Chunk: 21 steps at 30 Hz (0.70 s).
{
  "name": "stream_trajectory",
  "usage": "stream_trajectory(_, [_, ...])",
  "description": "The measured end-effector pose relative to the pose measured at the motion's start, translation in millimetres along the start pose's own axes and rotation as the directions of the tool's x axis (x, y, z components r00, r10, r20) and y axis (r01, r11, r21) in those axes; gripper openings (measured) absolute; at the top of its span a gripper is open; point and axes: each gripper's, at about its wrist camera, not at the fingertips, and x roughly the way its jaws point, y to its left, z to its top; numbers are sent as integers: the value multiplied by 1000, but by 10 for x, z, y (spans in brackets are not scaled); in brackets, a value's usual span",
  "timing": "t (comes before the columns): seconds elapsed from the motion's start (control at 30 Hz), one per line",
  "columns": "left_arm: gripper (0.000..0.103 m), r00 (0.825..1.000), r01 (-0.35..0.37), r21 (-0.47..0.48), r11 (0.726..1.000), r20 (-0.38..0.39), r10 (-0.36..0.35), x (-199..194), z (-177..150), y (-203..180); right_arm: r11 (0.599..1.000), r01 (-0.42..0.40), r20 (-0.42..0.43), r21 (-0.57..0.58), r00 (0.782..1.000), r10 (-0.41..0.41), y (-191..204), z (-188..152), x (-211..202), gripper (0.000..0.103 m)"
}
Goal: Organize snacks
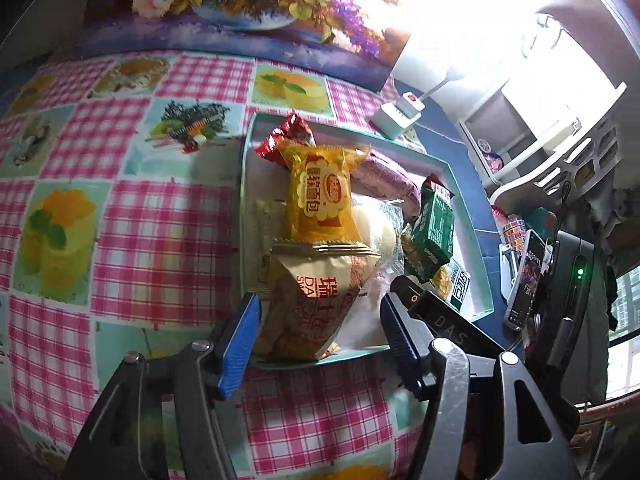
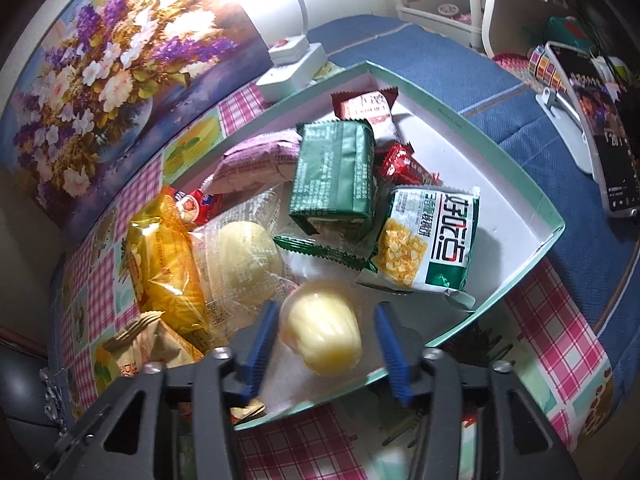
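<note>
Lying between left gripper pads | beige snack packet, untouched

Left gripper, right gripper: black metal frames, silver screws, ribbed blue jaws.

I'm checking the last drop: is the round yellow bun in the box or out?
In. The yellow bun lies on the white floor inside the box, between the right gripper pads, untouched.

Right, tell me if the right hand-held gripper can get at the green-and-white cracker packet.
Probably yes. The right hand-held gripper is open, and the cracker packet lies uncovered on top just ahead; only the pale round bun between its fingers needs clearing first.
</note>
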Motion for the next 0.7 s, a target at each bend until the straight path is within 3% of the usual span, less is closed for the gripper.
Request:
stream_trajectory(0.07, [67, 1000, -14, 3, 1000, 25, 13, -71, -11, 19, 1000, 7, 18, -20, 1000, -7, 35, -10, -47, 62])
stream_trajectory(0.1, [77, 999, -28, 3, 1000, 38, 28, -110, -18, 37, 1000, 7, 24, -27, 1000, -6, 47, -13, -66, 62])
stream_trajectory(0.17, [87, 994, -79, 7, 997, 71, 79, -181, -26, 67, 999, 7, 34, -40, 999, -6, 74, -16, -98, 64])
stream_trajectory(0.27, [87, 973, -196, 19, 980, 128, 192, -276, -24, 118, 998, 0, 52, -64, 999, 4, 122, -25, -162, 66])
stream_trajectory(0.37, [89, 931, -332, 25, 943, 170, 323, -329, -11, 205, 996, -3, 72, -90, 997, 9, 181, -35, -224, 72])
stream_trajectory(0.7, [90, 874, -453, -19, 891, 190, 448, -472, -22, 448, 976, -24, 88, -215, 995, 44, 438, -149, -414, 80])
